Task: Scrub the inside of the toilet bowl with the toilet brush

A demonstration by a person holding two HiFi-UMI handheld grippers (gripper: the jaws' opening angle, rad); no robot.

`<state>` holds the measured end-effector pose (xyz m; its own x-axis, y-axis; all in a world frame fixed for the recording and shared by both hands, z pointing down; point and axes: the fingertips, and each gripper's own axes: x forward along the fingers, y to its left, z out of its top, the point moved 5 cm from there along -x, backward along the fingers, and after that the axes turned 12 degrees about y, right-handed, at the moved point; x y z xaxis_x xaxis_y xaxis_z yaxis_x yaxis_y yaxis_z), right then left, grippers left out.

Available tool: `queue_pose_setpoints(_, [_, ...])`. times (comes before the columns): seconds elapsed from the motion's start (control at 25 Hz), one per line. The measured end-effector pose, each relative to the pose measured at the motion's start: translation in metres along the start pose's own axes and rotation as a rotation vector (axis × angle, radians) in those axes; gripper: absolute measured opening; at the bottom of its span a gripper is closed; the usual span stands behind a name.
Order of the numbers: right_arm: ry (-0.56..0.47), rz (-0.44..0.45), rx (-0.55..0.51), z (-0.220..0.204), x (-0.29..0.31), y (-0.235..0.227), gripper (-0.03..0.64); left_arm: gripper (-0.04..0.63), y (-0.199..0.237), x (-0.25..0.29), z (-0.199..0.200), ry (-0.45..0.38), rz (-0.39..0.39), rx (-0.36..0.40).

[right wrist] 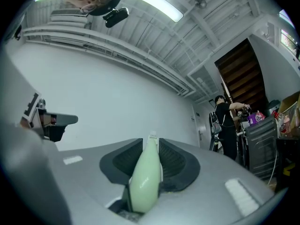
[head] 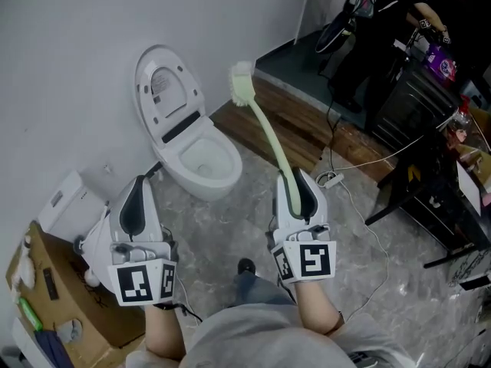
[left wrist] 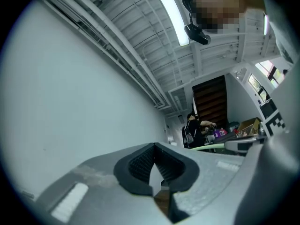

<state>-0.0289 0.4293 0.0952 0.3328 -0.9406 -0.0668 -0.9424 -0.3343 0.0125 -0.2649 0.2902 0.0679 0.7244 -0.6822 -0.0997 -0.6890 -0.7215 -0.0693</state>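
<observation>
Cannot see the handle end of the one toilet brush point(head: 265, 129), buried between the right gripper point(head: 298, 179) jaws and clamped there. Shows one toilet bowl point(head: 230, 176) at the floor's wall edge, inside hard to make out. Holds the bristle head in air, right of the bowl, apart from it. Finds the left gripper point(head: 140, 182) jaws together, empty.

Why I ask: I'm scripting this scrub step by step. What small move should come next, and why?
Probably tilt the right gripper forward and leftward, lowering the toilet brush head toward the toilet bowl. Its fingers are shut on the handle, the lid is up, but the brush head is raised, outside the bowl.
</observation>
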Motion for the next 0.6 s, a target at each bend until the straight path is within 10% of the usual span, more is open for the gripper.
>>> queue_pose_setpoints(0.6, [0.014, 0.081, -0.002, -0.003, 0.138, -0.042, 0.107, 0.003, 0.017, 0.12, -0.009, 0.008, 0.073, 0.001])
